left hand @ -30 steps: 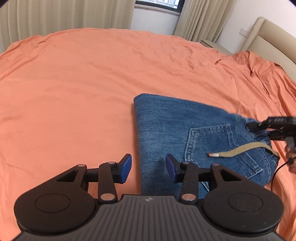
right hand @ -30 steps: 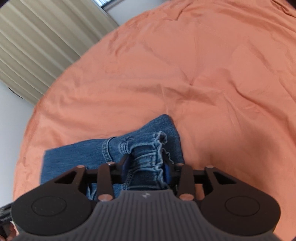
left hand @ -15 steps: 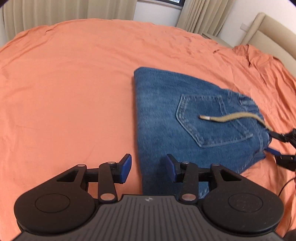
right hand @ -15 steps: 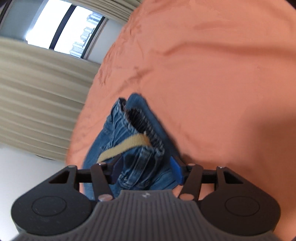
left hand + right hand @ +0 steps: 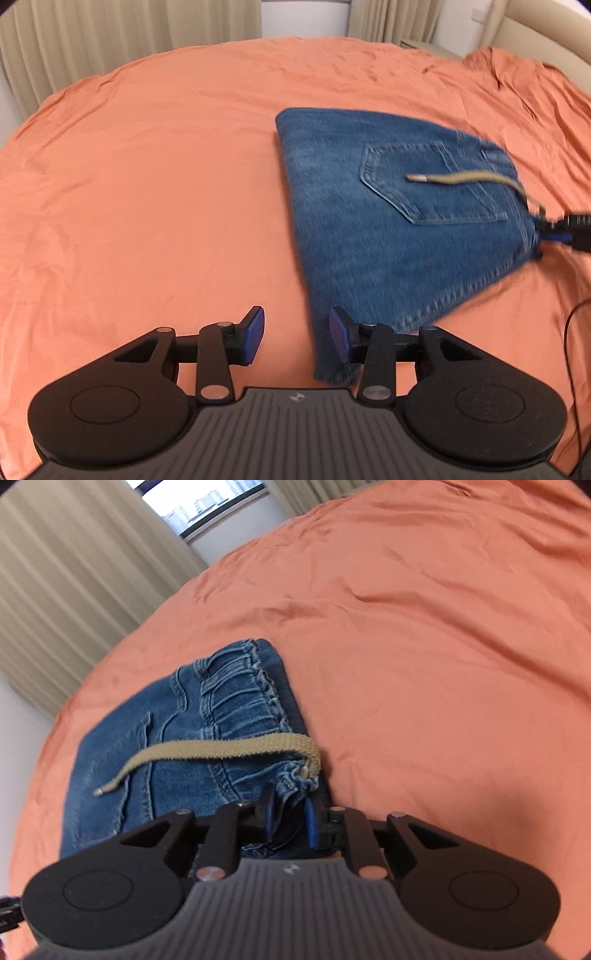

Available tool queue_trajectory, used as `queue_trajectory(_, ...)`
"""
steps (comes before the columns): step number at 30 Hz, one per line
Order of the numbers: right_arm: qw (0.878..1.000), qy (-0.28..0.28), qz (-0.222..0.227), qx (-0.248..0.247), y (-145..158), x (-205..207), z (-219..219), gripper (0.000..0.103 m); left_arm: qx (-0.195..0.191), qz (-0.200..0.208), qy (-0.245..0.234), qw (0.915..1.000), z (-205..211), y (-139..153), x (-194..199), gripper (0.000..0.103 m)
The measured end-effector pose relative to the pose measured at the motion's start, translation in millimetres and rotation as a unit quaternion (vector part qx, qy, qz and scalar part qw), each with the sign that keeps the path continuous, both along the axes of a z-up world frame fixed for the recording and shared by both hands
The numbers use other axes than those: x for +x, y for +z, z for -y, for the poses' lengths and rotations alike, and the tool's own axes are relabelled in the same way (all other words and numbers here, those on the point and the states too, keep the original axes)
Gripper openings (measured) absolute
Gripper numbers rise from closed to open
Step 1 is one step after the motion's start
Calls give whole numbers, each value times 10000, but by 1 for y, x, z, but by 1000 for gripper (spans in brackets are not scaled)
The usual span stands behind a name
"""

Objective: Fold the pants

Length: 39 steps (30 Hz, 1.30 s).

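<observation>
1 folded pair of jeans (image 5: 373,229), 1 tan drawstring (image 5: 221,751), 1 orange bedsheet (image 5: 147,184), 2 grippers, 1 back pocket (image 5: 424,184)

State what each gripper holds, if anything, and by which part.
The right gripper pinches the folded blue denim pants at the gathered waistband corner beside the tan drawstring. The left gripper is open and holds nothing.

Two low wrist views over one shared pants (image 5: 388,229) bundle, opposite ends.

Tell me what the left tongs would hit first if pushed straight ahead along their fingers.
Probably the orange bedsheet: the open left tongs point at bare sheet just beside the left edge of the folded jeans. The right-hand fingertip overlaps the jeans' near corner, so it may brush denim first; depth is unclear.
</observation>
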State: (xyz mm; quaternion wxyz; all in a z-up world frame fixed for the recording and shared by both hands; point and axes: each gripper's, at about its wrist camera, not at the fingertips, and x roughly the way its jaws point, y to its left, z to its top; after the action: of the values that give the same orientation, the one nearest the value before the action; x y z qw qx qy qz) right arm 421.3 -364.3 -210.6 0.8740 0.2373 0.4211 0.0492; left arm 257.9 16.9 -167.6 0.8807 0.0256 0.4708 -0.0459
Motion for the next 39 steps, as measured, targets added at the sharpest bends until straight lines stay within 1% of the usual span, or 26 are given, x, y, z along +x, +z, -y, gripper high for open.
queue_trajectory(2, 9996, -66, 285, 40, 11, -15, 4, 21, 121, 34, -126, 9998, 5, 3, -8, 53)
queue_trajectory(3, 9987, -119, 491, -80, 19, -22, 4, 27, 204, 61, -199, 9996, 9, 3, -12, 56)
queue_trajectory(6, 9900, -14, 1209, -730, 43, -34, -8, 28, 464, 94, -461, 9978, 27, 0, -21, 63)
queue_trajectory(7, 9864, 50, 1424, -819, 48, -37, -11, 28, 548, 86, -572, 9968, 34, -3, -22, 68)
queue_trajectory(8, 9837, 176, 1610, -780, 51, -37, -13, 28, 672, 84, -656, 9955, 41, -7, -23, 68)
queue_trajectory(9, 9823, 320, 1705, -705, 49, -36, -18, 27, 815, 105, -670, 9944, 48, -12, -23, 68)
queue_trajectory(11, 9845, 476, 1522, -737, 41, -28, -27, 27, 1055, 165, -629, 9923, 56, -22, -20, 66)
queue_trajectory(12, 9856, 537, 1389, -798, 35, -24, -30, 27, 1126, 141, -558, 9920, 57, -27, -17, 61)
queue_trajectory(13, 9863, 563, 1301, -841, 30, -23, -32, 27, 1182, 83, -443, 9920, 56, -30, -14, 51)
queue_trajectory(14, 9869, 581, 1229, -869, 25, -22, -32, 27, 1138, 23, -423, 9926, 54, -32, -12, 49)
queue_trajectory(16, 9874, 627, 1187, -833, 19, -20, -31, 27, 1004, -8, -451, 9939, 50, -30, -13, 39)
queue_trajectory(19, 9888, 631, 1145, -722, 19, -22, -27, 27, 1105, -46, -696, 9914, 52, -29, -15, 24)
queue_trajectory(21, 9898, 611, 1122, -629, 16, -19, -25, 27, 1376, 19, -880, 9866, 56, -25, -14, 22)
queue_trajectory(22, 9902, 611, 1097, -604, 15, -18, -25, 26, 1540, 39, -951, 9835, 57, -23, -14, 22)
queue_trajectory(24, 9911, 623, 1044, -543, 13, -17, -23, 26, 2031, 115, -1193, 9718, 64, -19, -16, 21)
queue_trajectory(26, 9920, 627, 987, -479, 10, -18, -22, 26, 2405, 47, -1441, 9599, 70, -17, -14, 20)
queue_trajectory(28, 9930, 658, 841, -507, 6, -15, -22, 25, 2955, 89, -1889, 9364, 80, -19, -18, 20)
queue_trajectory(29, 9933, 660, 792, -529, 5, -15, -22, 25, 3107, 25, -2089, 9273, 83, -23, -21, 20)
queue_trajectory(30, 9934, 670, 742, -553, 3, -14, -22, 25, 3155, -72, -2226, 9224, 83, -28, -23, 19)
queue_trajectory(31, 9935, 682, 704, -582, 2, -14, -24, 26, 3111, -209, -2270, 9226, 81, -34, -24, 17)
queue_trajectory(32, 9934, 691, 680, -609, 2, -14, -25, 26, 3013, -375, -2212, 9268, 77, -42, -24, 13)
queue_trajectory(33, 9933, 699, 669, -639, 1, -13, -26, 26, 2844, -527, -2062, 9348, 72, -49, -24, 13)
queue_trajectory(34, 9930, 711, 671, -670, 1, -13, -27, 26, 2674, -664, -1825, 9438, 65, -57, -23, 1)
queue_trajectory(35, 9925, 699, 681, -734, 1, -13, -27, 26, 2596, -932, -1450, 9502, 55, -68, -20, 0)
queue_trajectory(37, 9919, 699, 706, -787, -1, -12, -28, 26, 2352, -893, -1019, 9624, 36, -76, -24, 0)
queue_trajectory(39, 9916, 699, 769, -770, -1, -14, -27, 26, 1916, -758, -709, 9760, 23, -66, -30, 0)
